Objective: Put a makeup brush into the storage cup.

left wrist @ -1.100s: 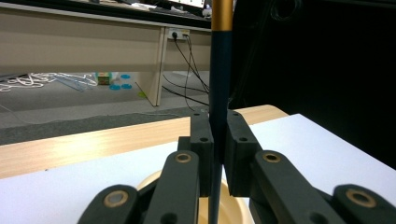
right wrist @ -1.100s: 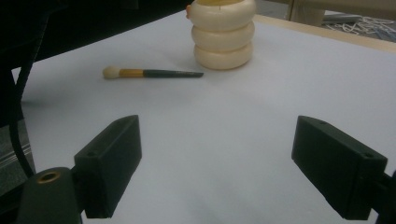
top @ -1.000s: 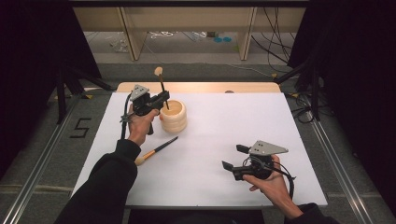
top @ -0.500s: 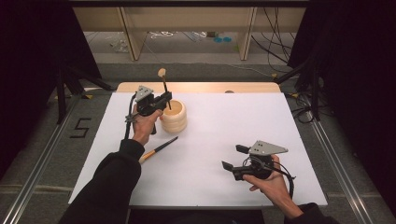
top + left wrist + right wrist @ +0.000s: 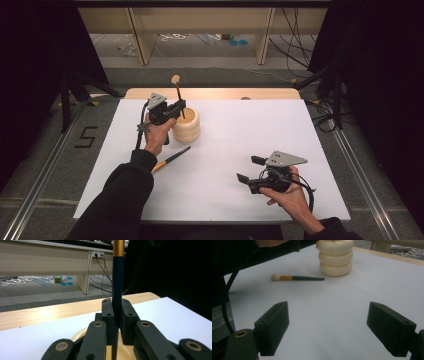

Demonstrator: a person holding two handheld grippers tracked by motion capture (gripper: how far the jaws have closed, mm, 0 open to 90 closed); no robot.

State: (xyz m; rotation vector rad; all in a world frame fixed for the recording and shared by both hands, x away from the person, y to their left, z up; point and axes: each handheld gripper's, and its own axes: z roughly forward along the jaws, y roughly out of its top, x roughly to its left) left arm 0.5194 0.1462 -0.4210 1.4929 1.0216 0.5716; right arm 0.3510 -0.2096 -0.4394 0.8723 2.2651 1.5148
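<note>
High view: I am holding a brush (image 5: 177, 96) upright over the round holder (image 5: 186, 125) on the worktop (image 5: 240, 140).
Left gripper (image 5: 117, 312): clenching the thin dark handle.
Right gripper (image 5: 329, 327): resting released.
Brush feel: probably light, stiff, slippery; I am gripping low.

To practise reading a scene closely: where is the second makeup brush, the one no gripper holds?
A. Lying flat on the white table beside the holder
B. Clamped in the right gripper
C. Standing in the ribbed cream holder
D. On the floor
A: the loose brush lies flat on the white table, apart from the ribbed holder; the right gripper stands open and holds nothing.
</note>
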